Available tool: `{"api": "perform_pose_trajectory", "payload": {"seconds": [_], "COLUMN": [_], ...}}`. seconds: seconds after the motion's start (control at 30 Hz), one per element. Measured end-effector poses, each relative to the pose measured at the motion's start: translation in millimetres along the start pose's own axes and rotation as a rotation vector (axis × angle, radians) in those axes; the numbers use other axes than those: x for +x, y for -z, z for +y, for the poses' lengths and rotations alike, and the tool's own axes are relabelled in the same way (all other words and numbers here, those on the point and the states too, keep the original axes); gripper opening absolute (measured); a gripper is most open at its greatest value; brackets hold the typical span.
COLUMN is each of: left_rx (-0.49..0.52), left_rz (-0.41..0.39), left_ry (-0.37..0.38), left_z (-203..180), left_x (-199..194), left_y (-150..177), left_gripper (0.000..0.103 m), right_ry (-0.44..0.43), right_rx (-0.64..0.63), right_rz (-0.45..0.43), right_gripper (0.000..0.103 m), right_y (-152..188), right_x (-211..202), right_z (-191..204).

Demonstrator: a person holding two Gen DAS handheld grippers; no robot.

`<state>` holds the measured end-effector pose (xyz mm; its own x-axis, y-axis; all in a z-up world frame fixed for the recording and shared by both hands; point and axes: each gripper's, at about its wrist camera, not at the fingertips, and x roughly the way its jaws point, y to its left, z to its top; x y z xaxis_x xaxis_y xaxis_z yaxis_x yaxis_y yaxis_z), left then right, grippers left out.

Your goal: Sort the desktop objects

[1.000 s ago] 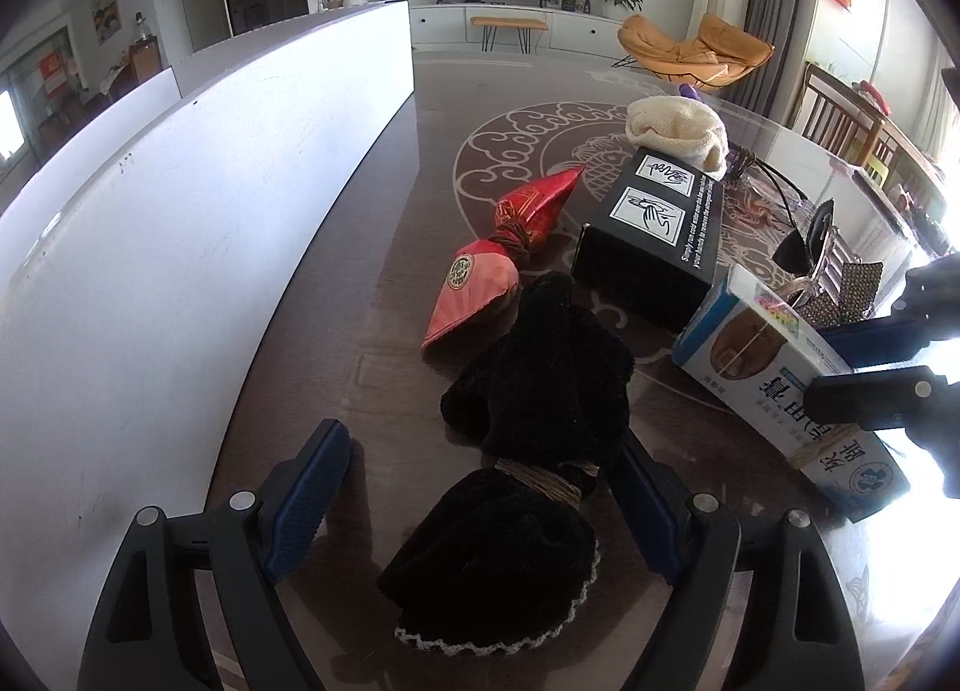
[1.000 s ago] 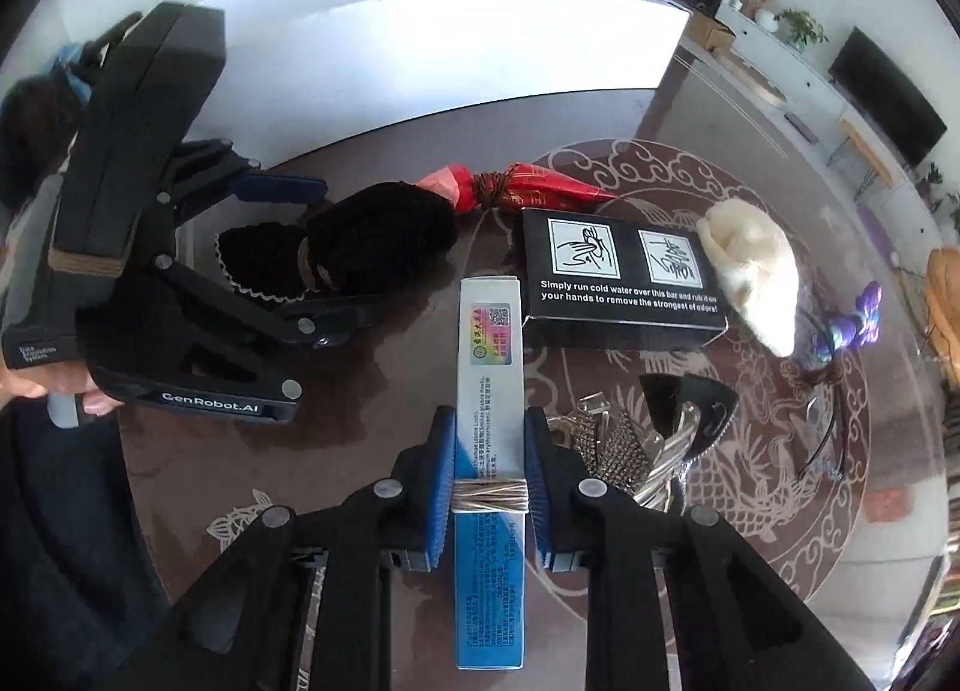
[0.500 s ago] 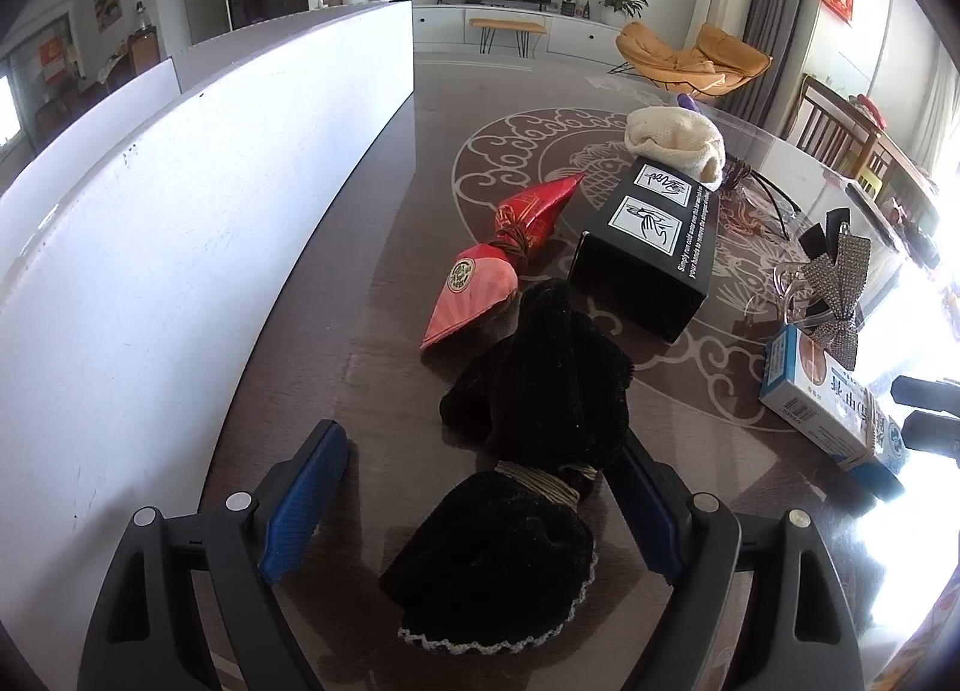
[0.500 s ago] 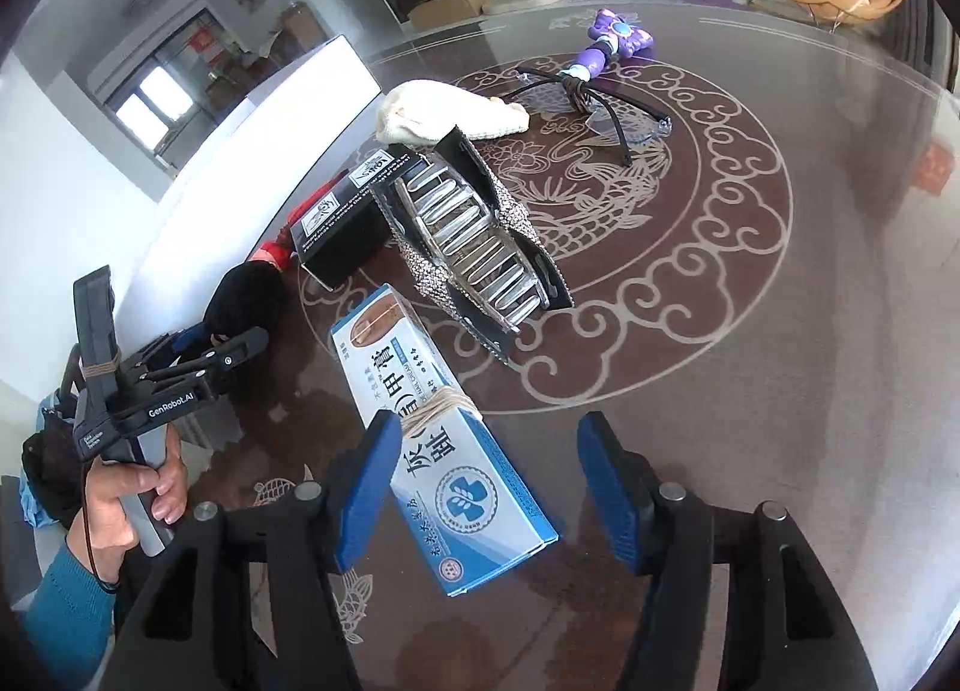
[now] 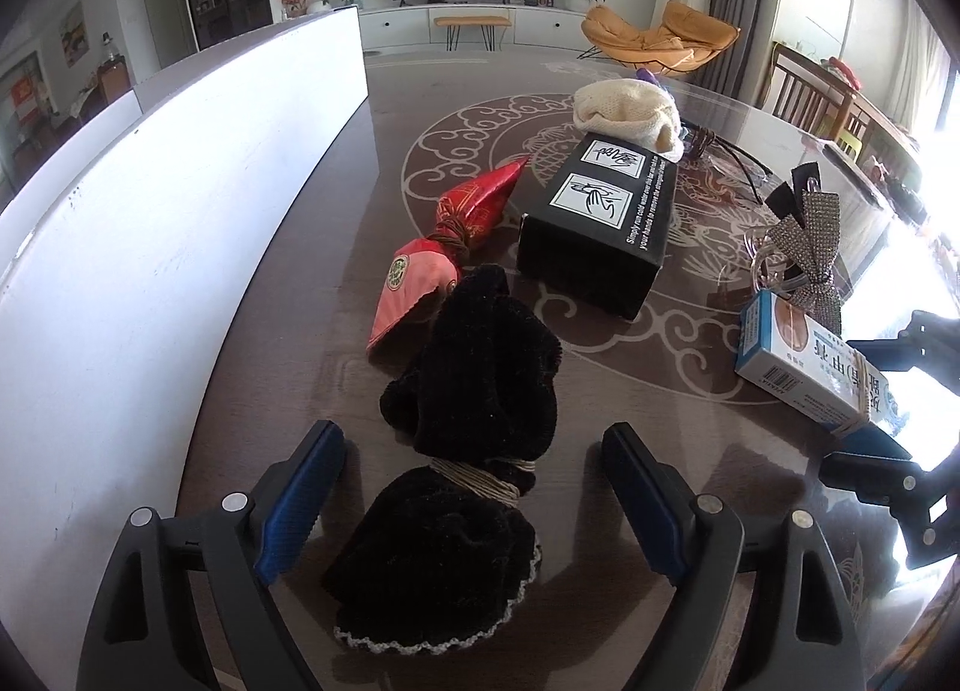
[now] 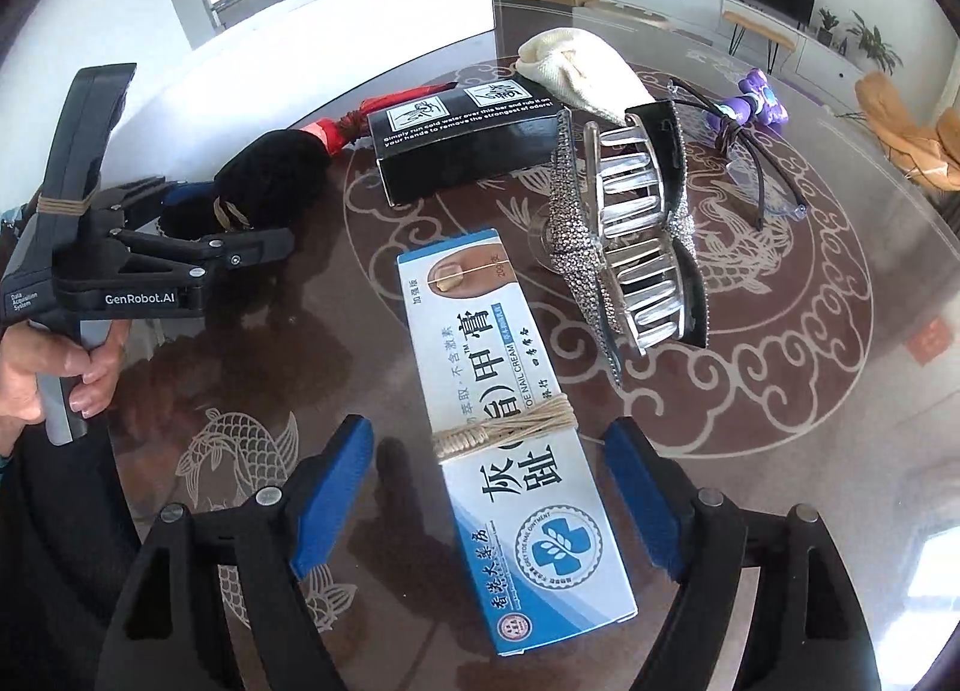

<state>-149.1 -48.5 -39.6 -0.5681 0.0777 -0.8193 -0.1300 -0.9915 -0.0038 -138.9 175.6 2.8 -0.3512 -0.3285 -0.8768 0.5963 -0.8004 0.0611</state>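
On the glossy dark table [image 6: 750, 499], a matte black carton [image 5: 594, 235] and a rhinestone claw clip [image 6: 630, 247] crowd the middle, with a red foil pouch [image 5: 456, 235] toward the white board [image 5: 180, 199] along one edge. The left gripper [image 5: 474, 487] is spread wide around a fuzzy black velvet pouch [image 5: 462, 451] tied with twine, not touching it. The right gripper [image 6: 486, 487], also released, straddles the twine-bound nail cream box [image 6: 516, 415], which lies flat near the table's front edge.

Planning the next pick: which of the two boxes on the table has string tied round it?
The white-and-blue cream box, lying between the open right gripper fingers. The black box has none.
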Motion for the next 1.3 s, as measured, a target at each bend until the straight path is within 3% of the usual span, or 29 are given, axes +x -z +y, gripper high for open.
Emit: {"api": "perform_pose_trajectory", "payload": {"seconds": [0.17,0.23,0.33,0.43,0.53,0.63,0.77,0.87,1.13,1.3], "left_rx": [0.092,0.095,0.033,-0.039,-0.073,-0.058,0.013,0.065,0.042,0.038], "left_rz": [0.003,0.007,0.01,0.01,0.008,0.008,0.017,0.018,0.022,0.024], "left_ry": [0.16,0.211,0.254,0.274,0.294,0.255,0.098,0.022,0.015,0.013], "left_z": [-22.4,-24.7,-14.0,-0.6,4.2,-0.4,-13.8,-22.1,-16.5,-13.9], "left_x": [-4.1,-5.9,-7.5,-9.0,-8.8,-7.7,-2.5,1.3,4.6,5.0], "left_y": [2.0,1.6,-0.8,-2.2,-1.5,-0.6,0.6,2.8,4.2,3.5], "left_gripper": [0.087,0.087,0.087,0.087,0.087,0.088,0.089,0.091,0.102,0.103], "right_ry": [0.06,0.083,0.151,0.202,0.216,0.205,0.207,0.213,0.213,0.214], "right_rx": [-0.045,-0.025,0.068,0.209,0.237,0.206,0.197,0.199,0.209,0.208], "right_rz": [-0.015,-0.041,-0.07,-0.091,-0.102,-0.102,-0.13,-0.133,-0.13,-0.13], "right_gripper": [0.08,0.074,0.066,0.065,0.068,0.085,0.093,0.101,0.103,0.103], "right_y": [-2.9,-3.1,-2.1,7.7,18.0,27.4,34.2,35.4,36.4,36.7], "right_x": [6.8,5.9,2.9,-3.5,-11.5,-13.7,-13.9,-11.2,-8.8,-8.7], "right_z": [10.3,8.3,-6.0,-28.8,-35.8,-33.2,-31.1,-28.8,-31.0,-31.1]}}
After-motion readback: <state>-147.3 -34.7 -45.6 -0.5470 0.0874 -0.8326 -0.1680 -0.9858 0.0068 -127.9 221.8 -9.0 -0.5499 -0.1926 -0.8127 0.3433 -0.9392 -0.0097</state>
